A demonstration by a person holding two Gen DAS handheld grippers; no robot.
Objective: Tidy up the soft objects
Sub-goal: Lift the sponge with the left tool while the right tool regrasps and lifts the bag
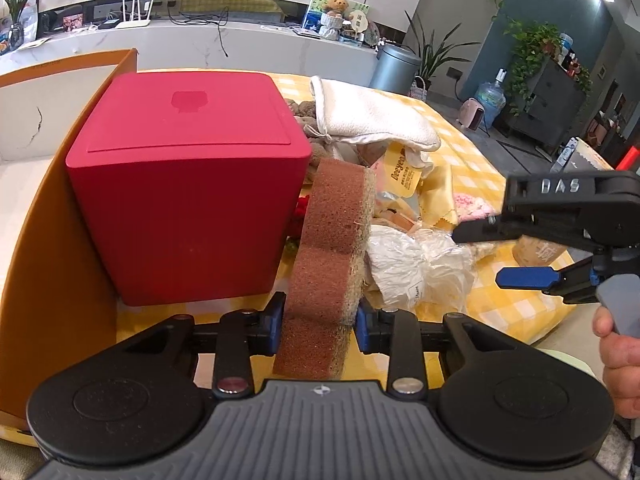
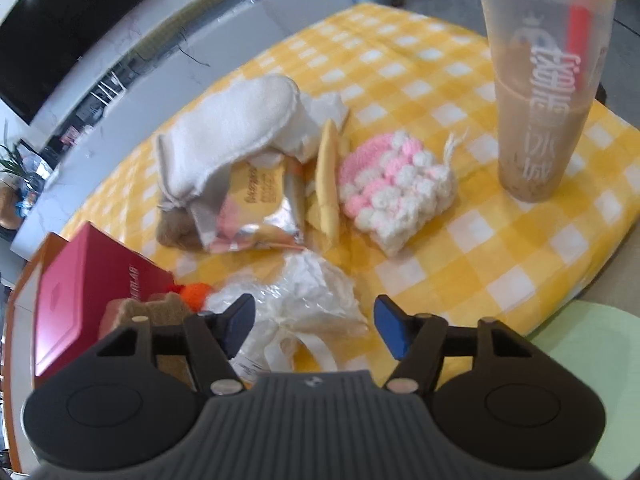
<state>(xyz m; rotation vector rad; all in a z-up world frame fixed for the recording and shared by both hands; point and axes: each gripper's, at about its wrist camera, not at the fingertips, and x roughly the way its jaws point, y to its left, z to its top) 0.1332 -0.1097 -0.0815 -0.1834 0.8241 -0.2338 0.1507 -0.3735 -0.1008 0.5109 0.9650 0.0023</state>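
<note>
A brown scouring sponge [image 1: 332,248] stands on end between the blue pads of my left gripper [image 1: 319,322], which is shut on its lower part, right beside a red box [image 1: 184,184]. My right gripper [image 2: 316,324] is open above a crumpled clear plastic bag [image 2: 304,288], its pads apart from it; it also shows at the right of the left wrist view [image 1: 476,256]. Other soft things lie on the checkered cloth: a white mitt [image 2: 232,128], a pink and white knitted pad [image 2: 396,184] and a folded yellow cloth [image 2: 328,176].
The red box stands inside an orange-walled tray [image 1: 36,240] at the left. A foil snack packet [image 2: 256,208] lies under the mitt. A tall drink cup with a red straw [image 2: 548,92] stands at the far right of the yellow checkered tablecloth [image 2: 480,260].
</note>
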